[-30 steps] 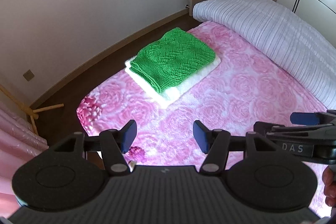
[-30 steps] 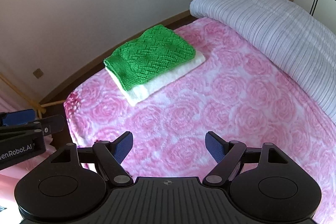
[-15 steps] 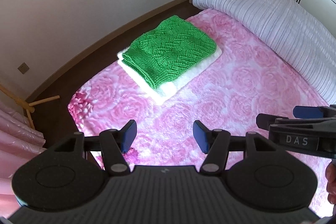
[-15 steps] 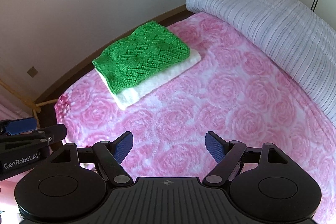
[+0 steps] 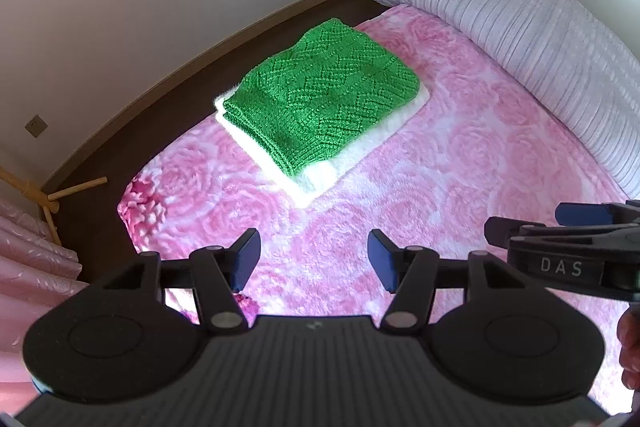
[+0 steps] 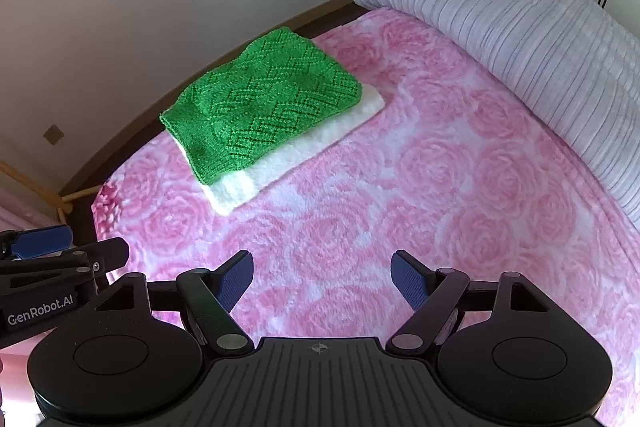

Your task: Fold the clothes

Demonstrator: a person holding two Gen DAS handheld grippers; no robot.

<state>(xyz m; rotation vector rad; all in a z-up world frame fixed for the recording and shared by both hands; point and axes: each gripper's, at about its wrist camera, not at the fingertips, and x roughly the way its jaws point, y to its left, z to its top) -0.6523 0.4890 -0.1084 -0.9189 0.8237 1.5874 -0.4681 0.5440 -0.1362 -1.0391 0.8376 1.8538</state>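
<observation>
clothes are what i'm steering toward, so i start at my own end. my left tool [image 5: 314,259] stands wide with nothing between its blue pads, and my right tool [image 6: 322,281] is wide and empty too; both tilt down over the pink rose blanket [image 5: 460,187] on the bed. neither touches the fabric as far as i can see. the two tools sit side by side, the right one showing at the right edge of the left view.

outward from the pads, across a stretch of bare blanket, lies the green knit [image 5: 320,99], already folded and stacked on a folded white piece [image 5: 320,179]. from the left tool it is nearly dead ahead; from the right tool it is ahead and off to the left [image 6: 260,103]. so i judge the left hand the nearer. the stack's long axis runs diagonally, near corner low-left, far corner toward the grey quilt [image 5: 520,39] rolled along the far side.
</observation>
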